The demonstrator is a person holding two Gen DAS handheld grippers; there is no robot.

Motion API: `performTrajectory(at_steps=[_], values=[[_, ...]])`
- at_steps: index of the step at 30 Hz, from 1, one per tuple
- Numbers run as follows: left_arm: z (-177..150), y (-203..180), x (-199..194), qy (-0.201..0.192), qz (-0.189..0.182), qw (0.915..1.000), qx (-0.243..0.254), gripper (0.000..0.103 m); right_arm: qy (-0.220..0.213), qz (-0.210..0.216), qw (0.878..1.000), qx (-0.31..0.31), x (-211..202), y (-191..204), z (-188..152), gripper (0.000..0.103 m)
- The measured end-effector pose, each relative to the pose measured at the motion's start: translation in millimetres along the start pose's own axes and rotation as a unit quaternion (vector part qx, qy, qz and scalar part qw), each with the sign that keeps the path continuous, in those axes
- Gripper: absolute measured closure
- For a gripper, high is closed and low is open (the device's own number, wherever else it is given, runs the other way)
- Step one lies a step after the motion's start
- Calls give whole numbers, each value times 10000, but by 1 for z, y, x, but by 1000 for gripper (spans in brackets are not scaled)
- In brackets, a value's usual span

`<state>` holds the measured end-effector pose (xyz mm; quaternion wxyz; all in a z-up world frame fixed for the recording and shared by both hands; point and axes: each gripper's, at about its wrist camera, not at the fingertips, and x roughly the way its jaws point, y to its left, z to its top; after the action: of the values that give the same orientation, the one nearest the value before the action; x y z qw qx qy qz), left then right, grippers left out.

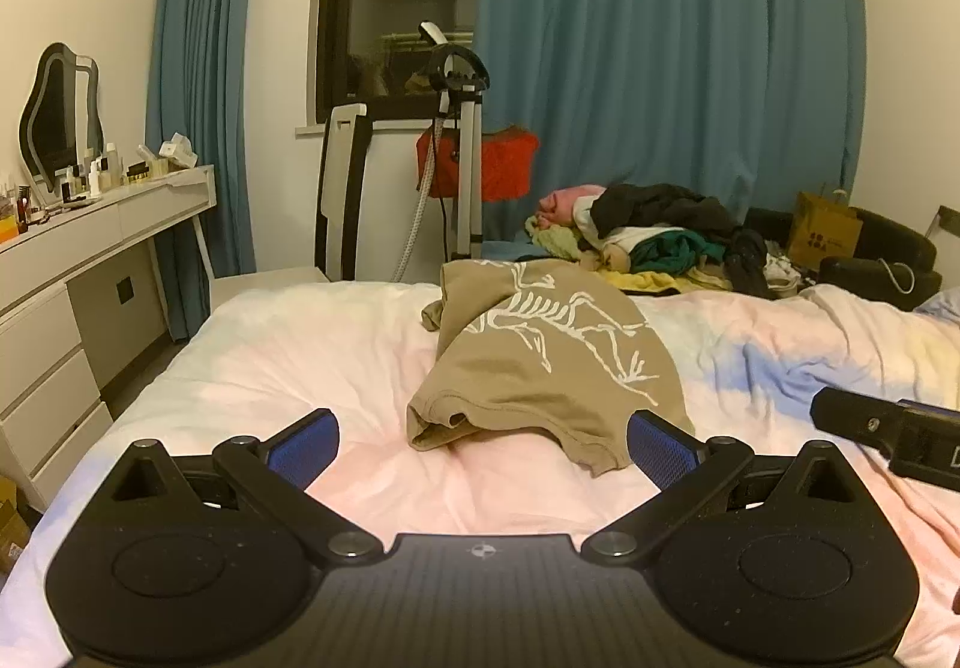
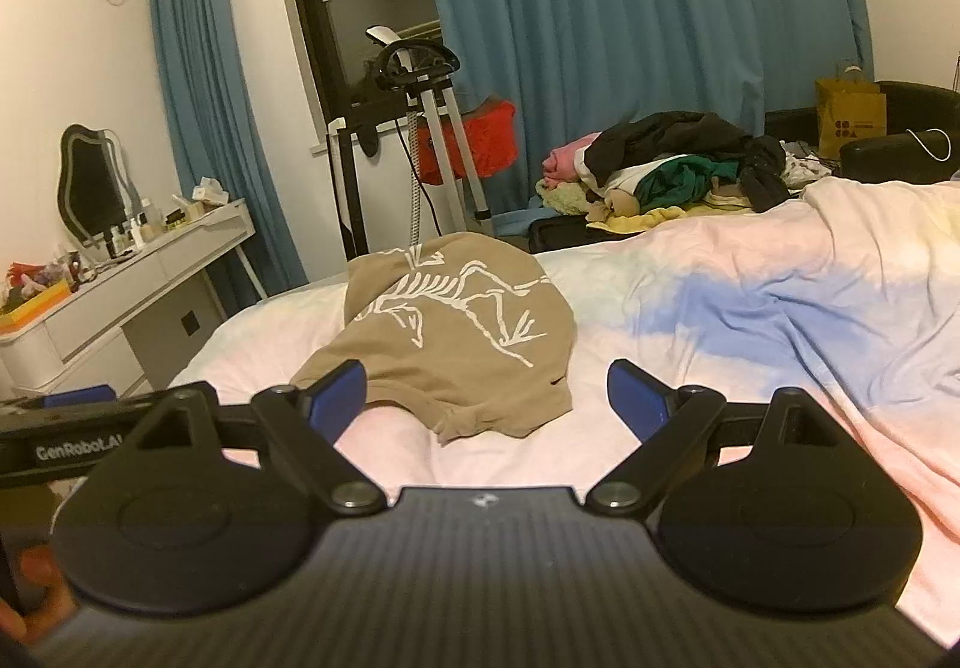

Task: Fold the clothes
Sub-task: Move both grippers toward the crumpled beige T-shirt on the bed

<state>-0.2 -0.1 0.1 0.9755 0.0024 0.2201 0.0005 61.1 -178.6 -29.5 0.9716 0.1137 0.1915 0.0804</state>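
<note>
Tan T-shirt [image 1: 540, 350] lies rumpled mid-bed [image 1: 288, 356], near hem bunched, unfolded heap [image 1: 654, 236] far right. Left gripper [image 1: 480, 443] and right gripper [image 2: 486, 398] hover before it, jaws wide and empty. Best pinch the two near corners, then pull flat.

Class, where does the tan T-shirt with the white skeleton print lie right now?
In both wrist views the tan T-shirt lies crumpled on the pastel bedspread, just ahead of both open tools, with the heap of clothes beyond it toward the blue curtains.

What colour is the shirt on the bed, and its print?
Tan shirt with a white skeleton-like line print; clearest in the left wrist view.
</note>
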Motion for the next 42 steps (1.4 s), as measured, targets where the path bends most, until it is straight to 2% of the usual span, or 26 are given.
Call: performTrajectory(at_steps=[7, 10, 19, 24, 27, 30, 32, 35, 39, 41, 42], values=[[-6, -11, -13, -88, 99, 9999, 91, 0, -73, 6, 10000, -4, -6, -2, 1, 14], [-4, -3, -3, 18, 77, 10000, -6, 0, -104, 8, 9999, -5, -8, -2, 2, 14], [-5, -23, -2, 175, 254, 9994, 175, 0, -341, 106, 9993, 149, -23, -9, 10, 14], [3, -41, -10, 263, 309, 9989, 224, 0, -444, 143, 9986, 247, -35, -23, 11, 14], [8, -54, -13, 215, 274, 9990, 295, 0, -495, 252, 9972, 505, -42, -36, 10, 14], [12, -67, -12, 131, 410, 9981, 445, 0, -653, 150, 9964, 519, -46, -46, 8, 14], [21, -71, -10, 155, 394, 9984, 362, 0, -740, 23, 9961, 476, -44, -54, 5, 14], [40, -73, -6, 31, 211, 9997, 103, 0, -644, -94, 9967, 475, -31, -64, 2, 14], [63, -77, 17, -77, 293, 9991, 288, 0, -509, -232, 9973, 485, -12, -78, -2, 14], [72, -75, 35, -38, 419, 9984, 389, 0, -389, 5, 9967, 712, -4, -86, -3, 14], [75, -70, 51, 128, 479, 9981, 365, 0, -364, 88, 9960, 815, -1, -89, -4, 14]])
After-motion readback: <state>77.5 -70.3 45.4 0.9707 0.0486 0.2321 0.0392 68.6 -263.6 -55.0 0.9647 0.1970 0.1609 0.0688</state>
